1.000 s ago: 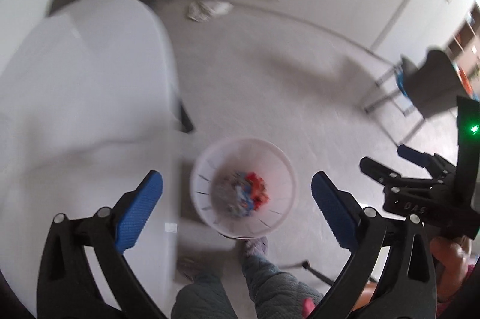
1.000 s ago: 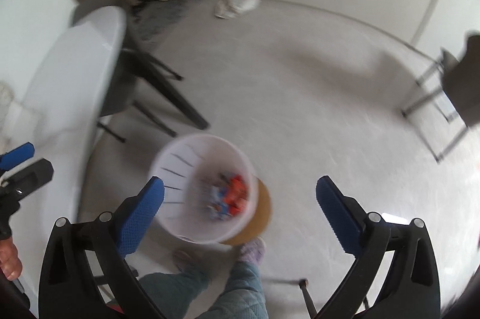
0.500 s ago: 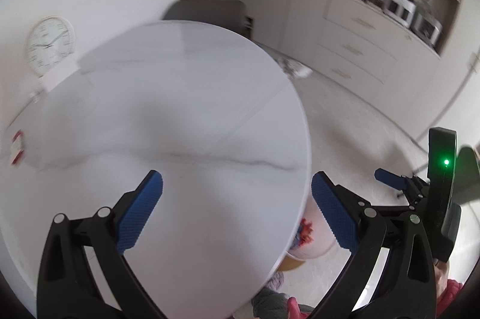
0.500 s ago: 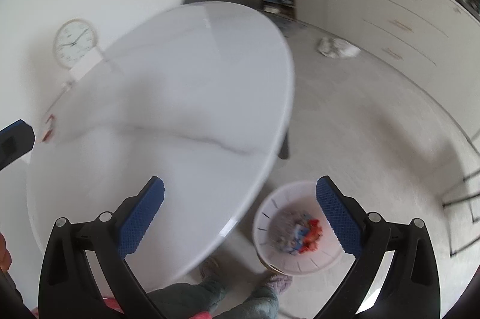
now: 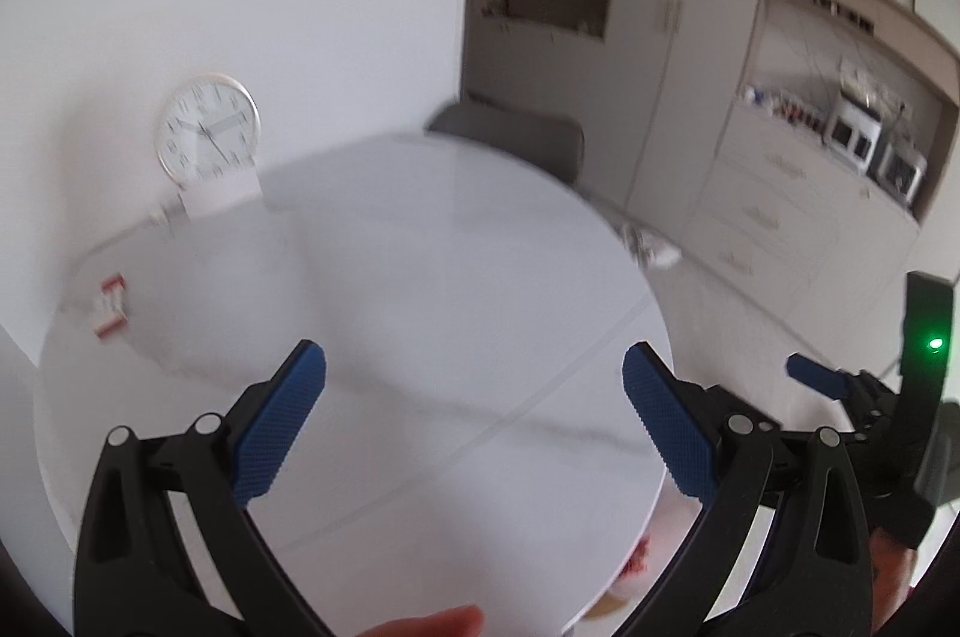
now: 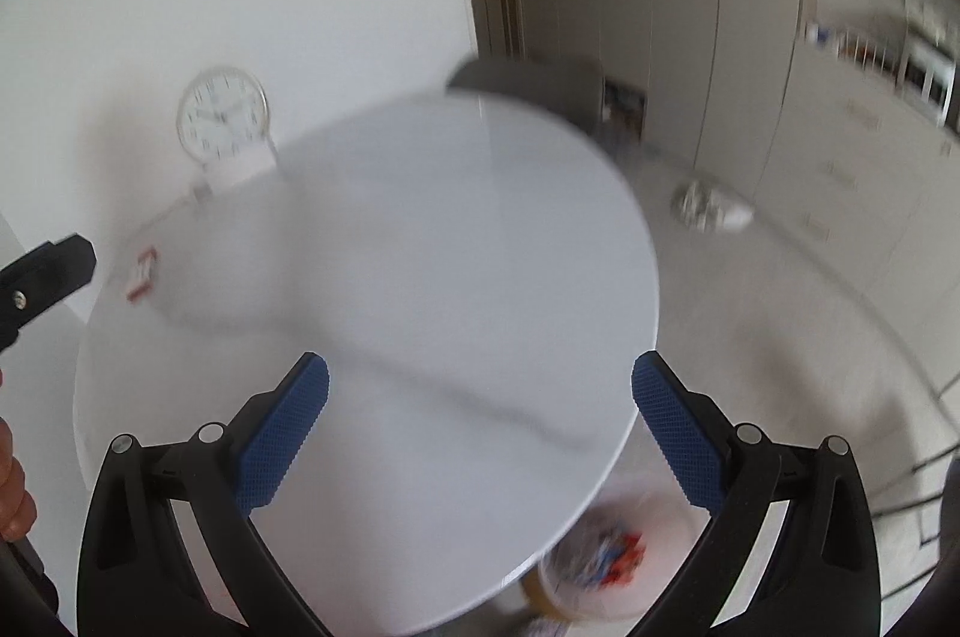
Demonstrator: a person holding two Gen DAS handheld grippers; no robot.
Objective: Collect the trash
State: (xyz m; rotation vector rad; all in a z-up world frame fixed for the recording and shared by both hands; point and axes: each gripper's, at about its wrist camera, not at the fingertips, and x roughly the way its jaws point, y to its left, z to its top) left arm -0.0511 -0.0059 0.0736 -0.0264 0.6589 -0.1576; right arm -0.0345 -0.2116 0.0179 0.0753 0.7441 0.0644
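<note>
The left gripper is wide open and holds nothing; its two blue fingers stand far apart over the round white table, which fills the space between them and ahead of them. The right gripper is also wide open and empty, and its blue pads frame the same table top, with a thin dark vein running across the marble between them. A small red and white wrapper lies on the table far ahead and to the left of the left gripper, near the far edge; in the right wrist view the same wrapper is blurred, ahead and far to the left of the right gripper, close to the tip of the left gripper that enters from the left border. Behind the wrapper, a round white clock stands at the wall side of the table. The white trash bin stands on the floor, below and just inside the right finger of the right gripper, partly hidden under the table edge; some red and blue pieces are seen inside it, but they are too blurred to name. A grey chair is behind the far edge of the table. Something crumpled and pale lies on the floor far ahead to the right, before the cabinets. The right gripper also shows at the right border of the left wrist view, with a green light on it.
</note>
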